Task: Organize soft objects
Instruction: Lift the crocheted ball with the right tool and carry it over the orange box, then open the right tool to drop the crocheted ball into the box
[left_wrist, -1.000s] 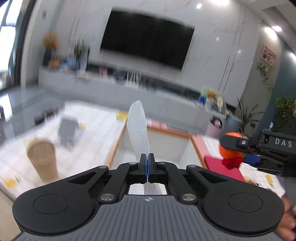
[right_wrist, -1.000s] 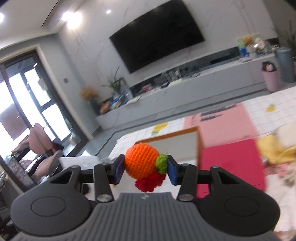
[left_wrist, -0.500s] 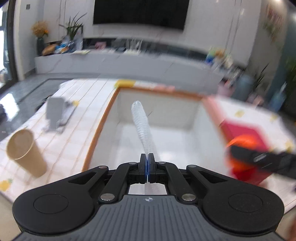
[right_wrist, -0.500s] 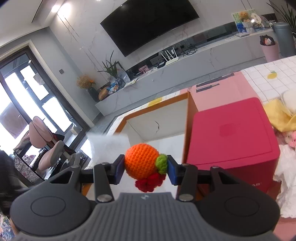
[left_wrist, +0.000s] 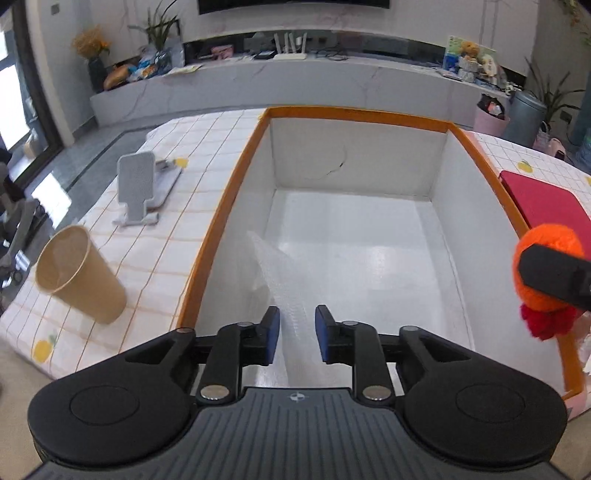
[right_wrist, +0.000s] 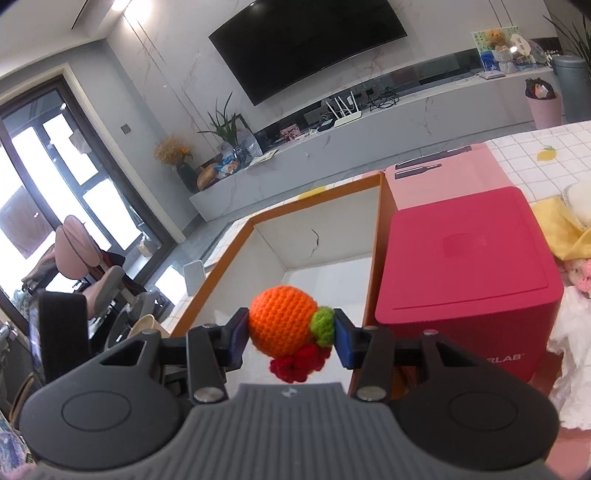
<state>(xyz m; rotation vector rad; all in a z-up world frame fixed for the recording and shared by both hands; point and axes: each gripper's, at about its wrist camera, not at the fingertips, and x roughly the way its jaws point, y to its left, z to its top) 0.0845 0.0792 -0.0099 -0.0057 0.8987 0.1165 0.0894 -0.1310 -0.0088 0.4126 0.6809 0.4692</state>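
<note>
Jaws of left gripper (left_wrist: 297, 334) spread over white box (left_wrist: 439, 166); right gripper (right_wrist: 290, 341) clamps crocheted orange (right_wrist: 281, 319).

Marble wall, black TV (right_wrist: 308, 44), long console (left_wrist: 280, 79), dark-framed windows (right_wrist: 44, 184).

Paper cup (left_wrist: 79, 275), grey phone stand (left_wrist: 138, 186), red box (right_wrist: 467, 280), wall television (right_wrist: 308, 42)

Your left gripper (left_wrist: 297, 334) parted above the orange-rimmed box (left_wrist: 354, 112) | white mesh sheet (left_wrist: 275, 271) blurred inside | paper cup (left_wrist: 79, 275) left on tablecloth (left_wrist: 170, 229)
</note>
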